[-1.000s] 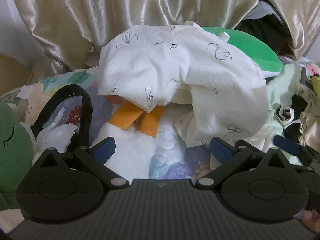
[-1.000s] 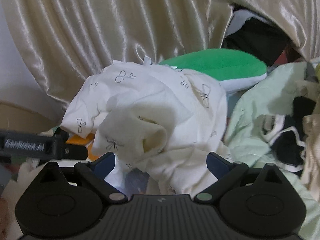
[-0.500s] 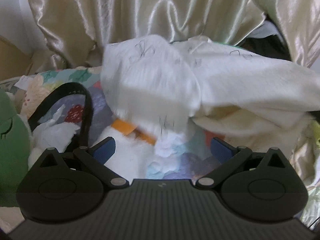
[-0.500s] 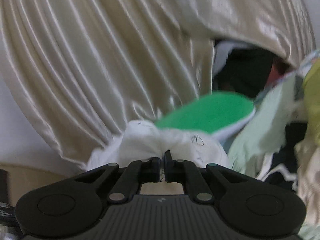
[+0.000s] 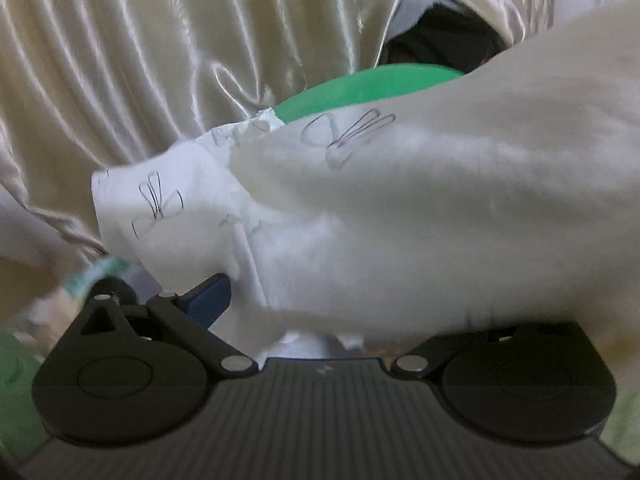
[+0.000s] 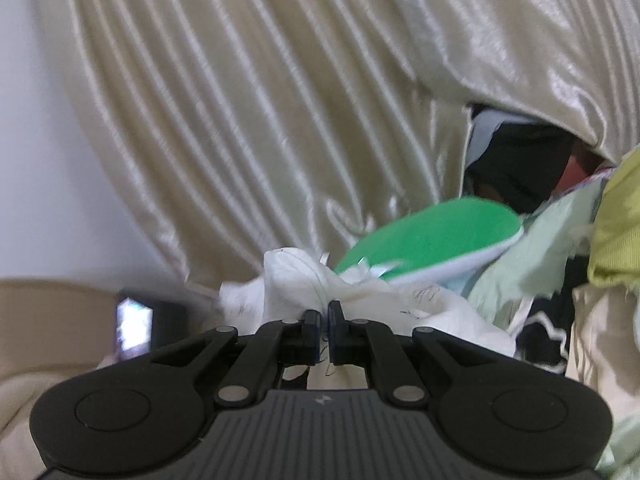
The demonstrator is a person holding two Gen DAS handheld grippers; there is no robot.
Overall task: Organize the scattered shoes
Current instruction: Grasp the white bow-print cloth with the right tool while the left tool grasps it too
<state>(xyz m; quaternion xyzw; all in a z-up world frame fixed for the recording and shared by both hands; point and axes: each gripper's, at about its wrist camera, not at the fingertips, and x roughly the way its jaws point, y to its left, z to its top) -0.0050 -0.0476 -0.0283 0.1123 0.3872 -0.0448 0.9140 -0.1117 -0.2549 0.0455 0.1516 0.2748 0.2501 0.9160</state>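
Shoes are nowhere in view. Our right gripper (image 6: 324,318) pinches a white bow-print cloth (image 5: 400,208) between closed fingers; our left gripper (image 5: 320,304) is spread open, cloth draped over it. Pulling may snag it there.

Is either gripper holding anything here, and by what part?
The right gripper pinches a bunched fold of the white bow-print cloth. The left gripper is open; the cloth drapes over it.

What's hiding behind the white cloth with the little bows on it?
Behind the white cloth a green cushion pokes out, with the shiny cream curtain farther back. The cloth covers the rest of the cushion and whatever lies below.
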